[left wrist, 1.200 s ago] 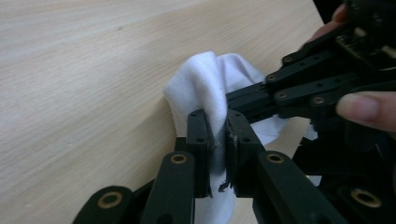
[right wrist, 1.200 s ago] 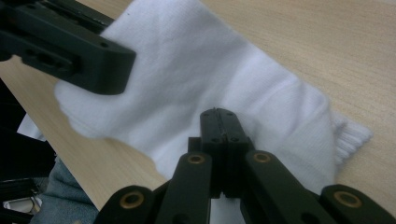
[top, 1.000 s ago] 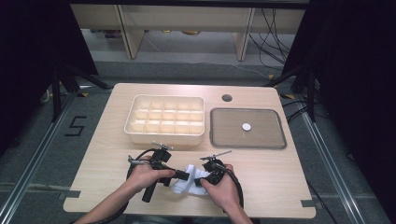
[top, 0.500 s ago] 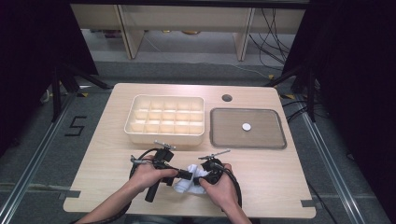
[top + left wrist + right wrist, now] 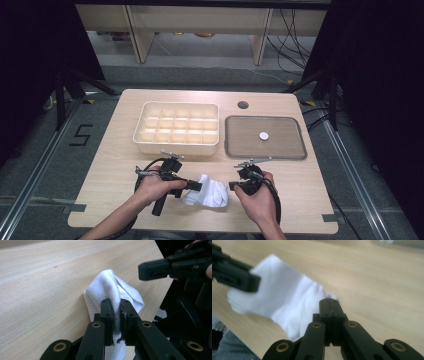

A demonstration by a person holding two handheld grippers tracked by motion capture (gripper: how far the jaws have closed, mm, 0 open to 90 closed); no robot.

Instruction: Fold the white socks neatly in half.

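White cloth point(image 5: 207, 191) on table point(image 5: 115, 165) near front edge, between 2 grippers. Left gripper point(image 5: 115, 315) clamped on fold. Right gripper point(image 5: 329, 305) jaws pressed together, empty, beside cloth. Looks soft, light, limp; best pinch bunched edge.

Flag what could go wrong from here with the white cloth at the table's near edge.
1. The left tool pinches only a thin fold of the white cloth; a tug might pull it free.
2. The cloth lies close to the table's near edge, so if it slips out it may slide off.
3. The right tool looks shut with no cloth between its jaws, so a two-handed pull or unfold would probably fail until it regrasps.
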